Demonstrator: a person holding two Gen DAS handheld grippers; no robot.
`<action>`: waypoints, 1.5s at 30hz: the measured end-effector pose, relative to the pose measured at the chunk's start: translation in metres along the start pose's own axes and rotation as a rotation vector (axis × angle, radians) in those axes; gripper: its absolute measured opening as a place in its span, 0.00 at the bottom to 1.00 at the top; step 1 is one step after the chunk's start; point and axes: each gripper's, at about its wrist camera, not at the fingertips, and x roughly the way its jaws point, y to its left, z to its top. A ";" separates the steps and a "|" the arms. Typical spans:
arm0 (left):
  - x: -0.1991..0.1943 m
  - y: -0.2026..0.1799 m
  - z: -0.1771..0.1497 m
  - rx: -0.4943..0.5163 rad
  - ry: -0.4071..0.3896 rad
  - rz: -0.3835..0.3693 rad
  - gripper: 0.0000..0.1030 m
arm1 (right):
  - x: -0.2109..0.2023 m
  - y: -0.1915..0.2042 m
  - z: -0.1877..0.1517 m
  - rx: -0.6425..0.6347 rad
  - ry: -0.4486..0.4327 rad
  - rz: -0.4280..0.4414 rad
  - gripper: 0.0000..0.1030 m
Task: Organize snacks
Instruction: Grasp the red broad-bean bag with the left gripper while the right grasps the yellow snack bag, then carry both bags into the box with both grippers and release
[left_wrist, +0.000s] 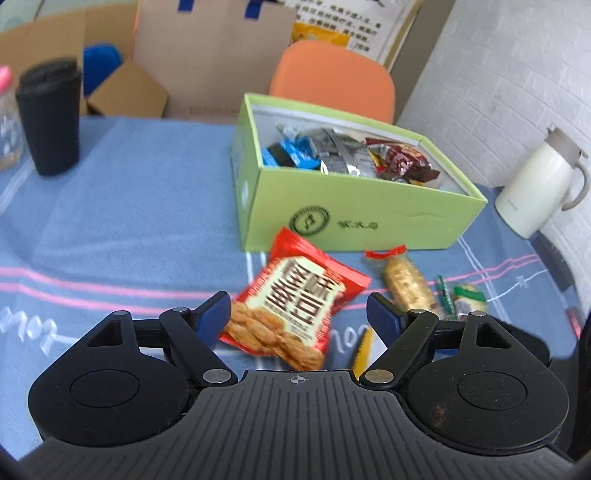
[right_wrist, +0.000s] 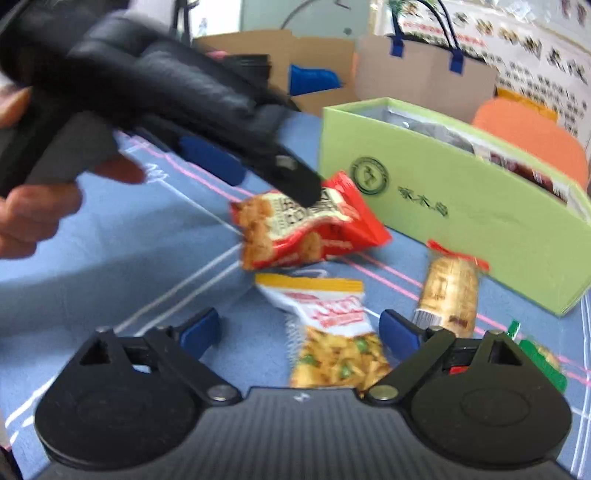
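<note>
1. Left wrist view: the left gripper (left_wrist: 299, 310) stands jaws apart around the red snack packet (left_wrist: 295, 302), pads not pressing; the green box (left_wrist: 354, 218) sits at twelve o'clock.
2. Risk: closing on the puffy packet's edge could let it slip or skid on the blue cloth (left_wrist: 122, 236).
3. Right wrist view alone shows the right gripper (right_wrist: 299, 328), jaws apart, over a white-yellow packet (right_wrist: 332, 332), and a hand (right_wrist: 33, 214) at nine o'clock.

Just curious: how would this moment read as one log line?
left tongs: open around red snack bag | right tongs: open over white bag | green box: part-filled
</note>
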 end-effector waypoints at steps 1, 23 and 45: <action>0.000 -0.001 0.003 0.023 -0.011 0.013 0.67 | -0.001 -0.006 0.000 0.034 -0.003 -0.014 0.90; -0.010 -0.002 0.016 0.061 0.061 -0.205 0.39 | -0.065 -0.023 0.022 0.066 -0.182 -0.018 0.41; 0.088 -0.033 0.128 0.076 -0.036 0.055 0.60 | 0.023 -0.148 0.112 0.095 -0.178 -0.266 0.93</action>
